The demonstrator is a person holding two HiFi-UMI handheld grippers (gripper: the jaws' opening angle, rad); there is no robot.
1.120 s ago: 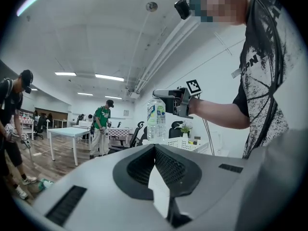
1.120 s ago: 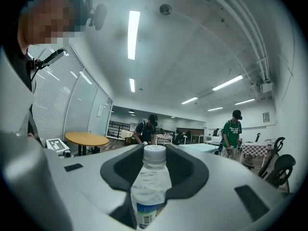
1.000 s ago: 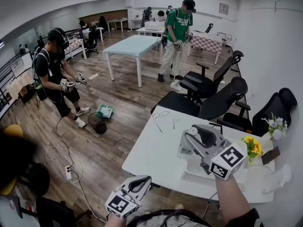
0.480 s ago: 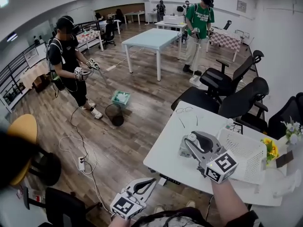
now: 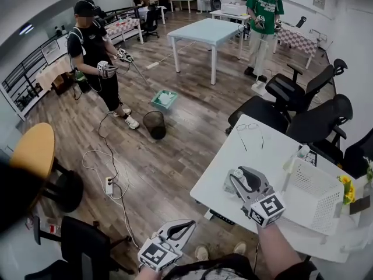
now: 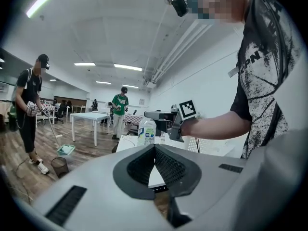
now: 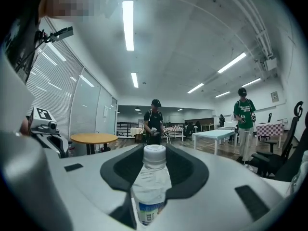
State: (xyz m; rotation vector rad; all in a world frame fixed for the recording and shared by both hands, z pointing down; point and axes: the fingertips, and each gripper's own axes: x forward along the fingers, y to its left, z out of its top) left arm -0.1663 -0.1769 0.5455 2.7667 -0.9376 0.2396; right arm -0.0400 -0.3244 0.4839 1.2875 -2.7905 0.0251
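Observation:
My right gripper (image 5: pixel 236 179) is over the white table (image 5: pixel 256 156), shut on a clear plastic water bottle (image 5: pixel 231 184). In the right gripper view the white-capped bottle (image 7: pixel 153 177) stands upright between the jaws of the right gripper (image 7: pixel 155 165). My left gripper (image 5: pixel 185 226) hangs lower, off the table's near edge over the wooden floor. Its jaws meet with nothing between them in the left gripper view (image 6: pixel 155 148). That view also catches the bottle (image 6: pixel 146 132) held level by the right gripper (image 6: pixel 161 119) ahead.
A white mesh basket (image 5: pixel 309 194) stands on the table right of the bottle, and glasses (image 5: pixel 249 127) lie at its far end. Black office chairs (image 5: pixel 303 98) crowd the far side. A bin (image 5: pixel 154 124), cables (image 5: pixel 111 174), a round wooden table (image 5: pixel 32 153) and two people occupy the floor.
The head view has swung, so the table sits further right. In the left gripper view the bottle and right gripper now look smaller and lower. Both grips are unchanged.

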